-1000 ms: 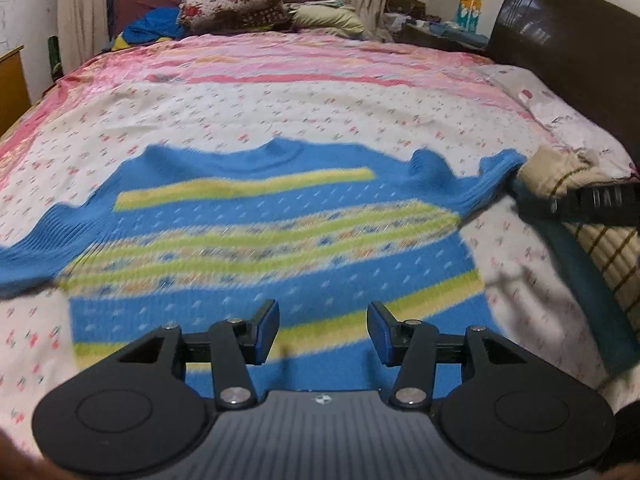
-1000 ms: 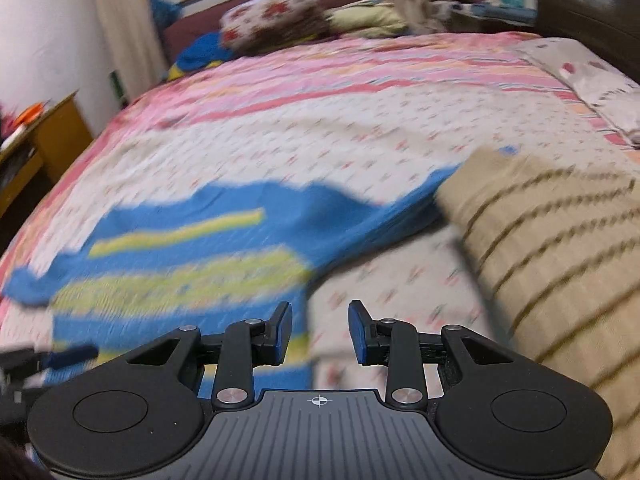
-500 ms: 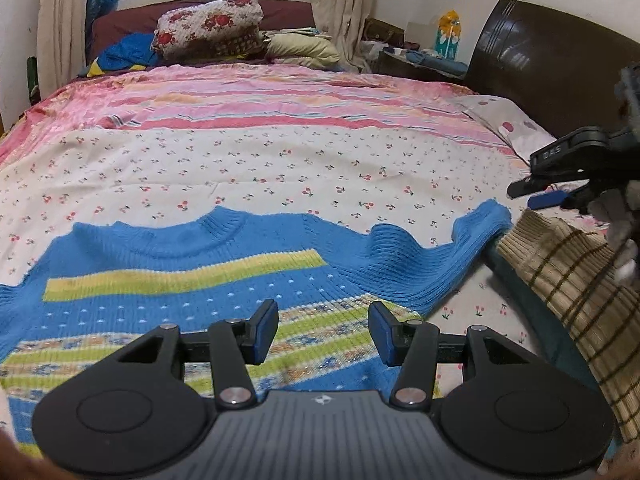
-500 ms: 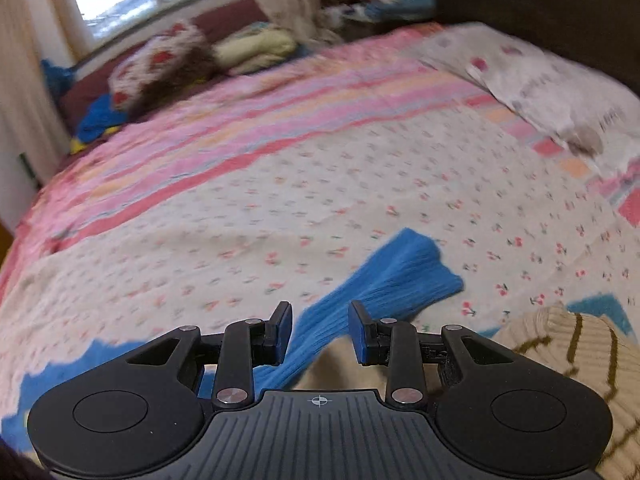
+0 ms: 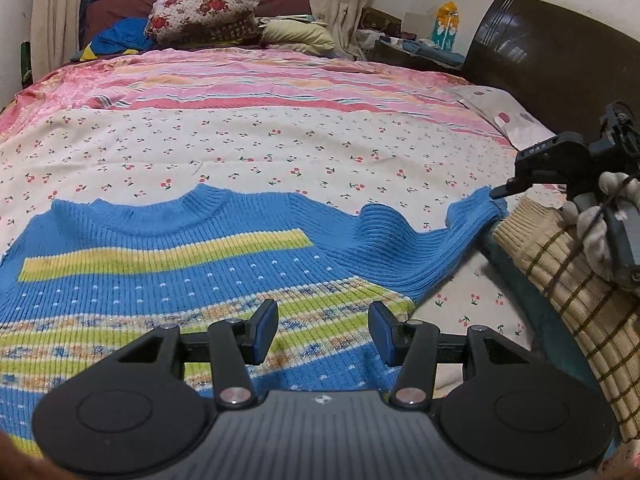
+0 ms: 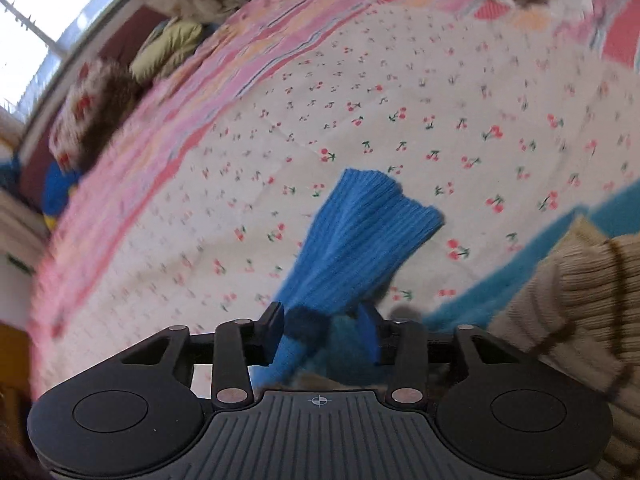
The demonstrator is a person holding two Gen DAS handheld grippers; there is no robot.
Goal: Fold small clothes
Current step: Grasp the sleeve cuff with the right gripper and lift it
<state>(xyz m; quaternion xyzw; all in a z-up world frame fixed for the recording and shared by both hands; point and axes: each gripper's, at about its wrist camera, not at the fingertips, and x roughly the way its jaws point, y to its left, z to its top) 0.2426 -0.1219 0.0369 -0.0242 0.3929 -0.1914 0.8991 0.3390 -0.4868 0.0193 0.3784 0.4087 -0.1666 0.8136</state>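
Note:
A small blue knit sweater (image 5: 168,280) with yellow and green stripes lies flat on the cherry-print bedsheet (image 5: 280,152). My left gripper (image 5: 322,334) is open and empty just above its striped chest. The sweater's right sleeve (image 5: 420,248) stretches to the right; its cuff also shows in the right wrist view (image 6: 360,236). My right gripper (image 6: 322,334) stands with its jaws either side of that sleeve, with a gap still showing. It shows in the left wrist view (image 5: 504,190) at the cuff's end.
A beige striped sweater (image 5: 572,280) and a teal cloth (image 6: 500,276) lie at the right. Pillows (image 5: 200,12) and folded bedding are piled at the far end. A dark headboard (image 5: 540,52) stands at the right.
The right gripper has tilted and come down over the blue sleeve, which now lies between its jaws. The left gripper has eased back slightly over the sweater's chest.

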